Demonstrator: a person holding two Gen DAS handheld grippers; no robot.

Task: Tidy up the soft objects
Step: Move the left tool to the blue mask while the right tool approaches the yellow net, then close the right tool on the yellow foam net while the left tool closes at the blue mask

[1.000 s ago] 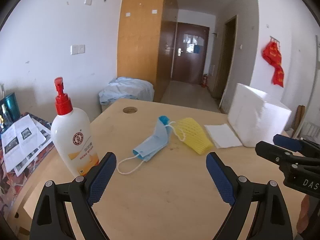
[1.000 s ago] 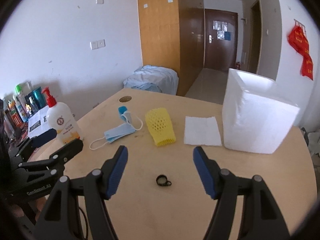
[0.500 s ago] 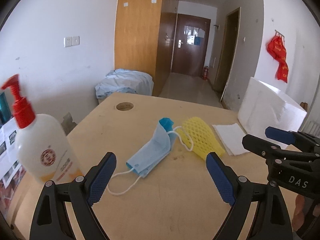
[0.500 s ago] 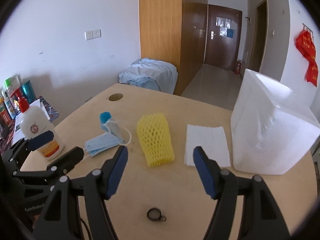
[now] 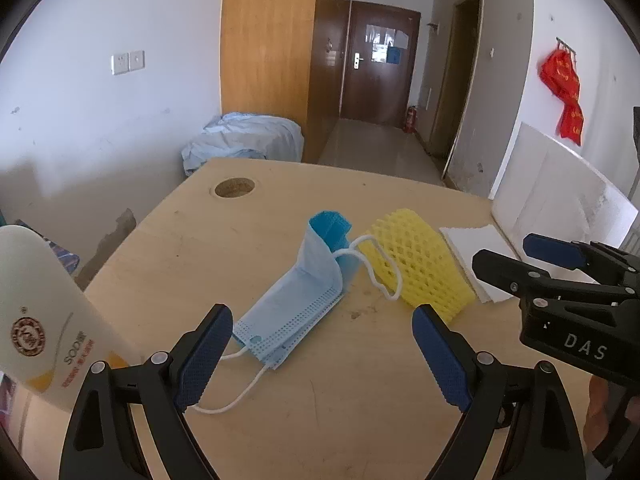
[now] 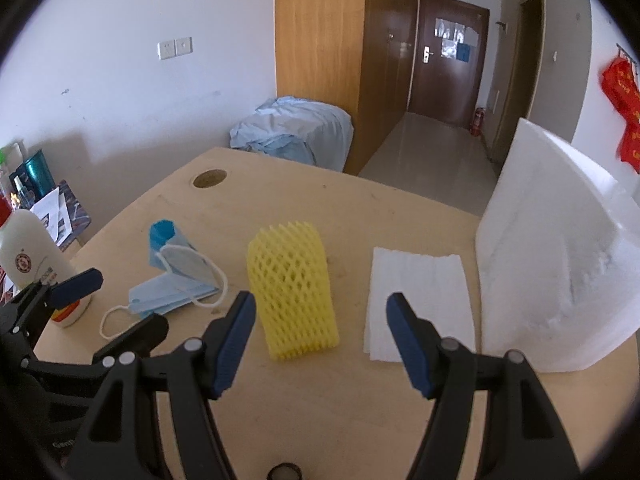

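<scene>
Two released tools hover over soft things on a worktop (image 5: 168, 248)
Left tool (image 5: 322, 346) nears the face mask (image 5: 292, 312), right tool (image 6: 320, 338) the foam net (image 6: 290, 284); the mask's loop, draped on the net, could drag it

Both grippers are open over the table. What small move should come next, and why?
Probably ease the left gripper down and forward onto the blue face mask. It is open and empty, and the mask lies flat right between its fingers. The right gripper, also open, is lined up near the yellow foam net.

Light: bright, even daylight.
Shadows: soft, faint on the table (image 6: 360, 216).
Edges: fisheye bending, black corners.
Focus: mostly sharp.
</scene>
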